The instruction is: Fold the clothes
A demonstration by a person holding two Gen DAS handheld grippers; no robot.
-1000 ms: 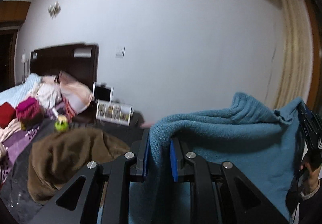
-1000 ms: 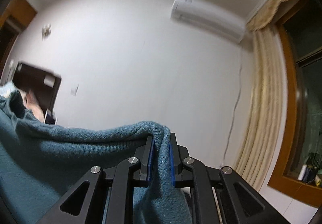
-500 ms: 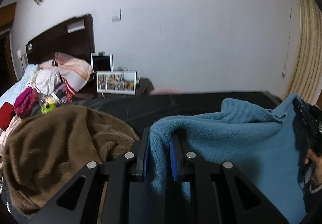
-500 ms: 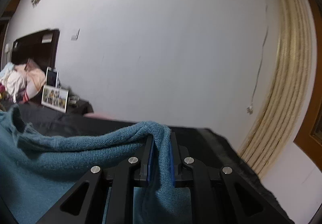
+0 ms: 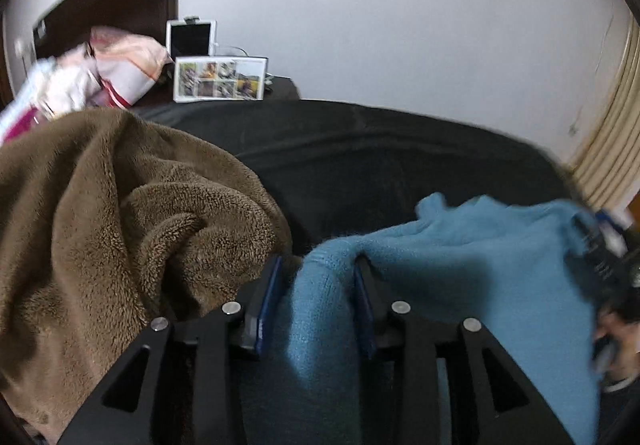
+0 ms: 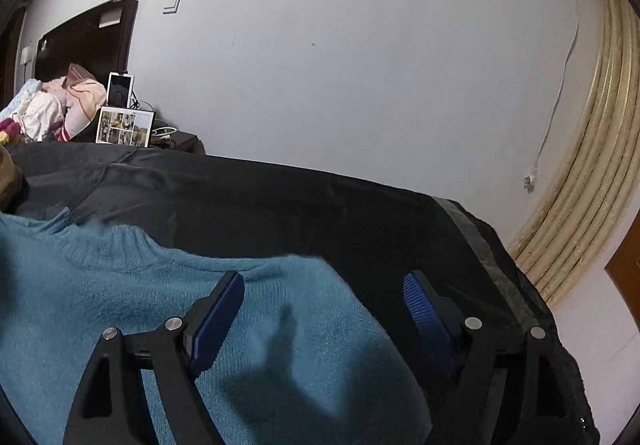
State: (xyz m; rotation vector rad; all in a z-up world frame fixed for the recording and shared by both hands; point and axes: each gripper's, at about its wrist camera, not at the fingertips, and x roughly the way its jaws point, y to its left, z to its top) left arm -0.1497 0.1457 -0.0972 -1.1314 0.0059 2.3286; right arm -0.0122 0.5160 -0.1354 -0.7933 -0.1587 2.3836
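A blue knit sweater lies spread on the black-covered surface. One fold of it stands up between the fingers of my left gripper, whose jaws are opening; the left pad stands clear of the cloth. My right gripper hovers just over the sweater's right edge, its jaws opening wide, nothing pressed between them. In the left wrist view the right gripper shows blurred at the sweater's far right, with a person's hand behind it.
A brown fleece garment is heaped left of the sweater, touching my left finger. Behind stand a photo frame, a tablet and a pile of bedding by a dark headboard. Cream curtains hang at the right past the cover's edge.
Both grippers came down with the sweater onto the black cover. The right gripper let go and opened wide; the left jaws widened around the fold.
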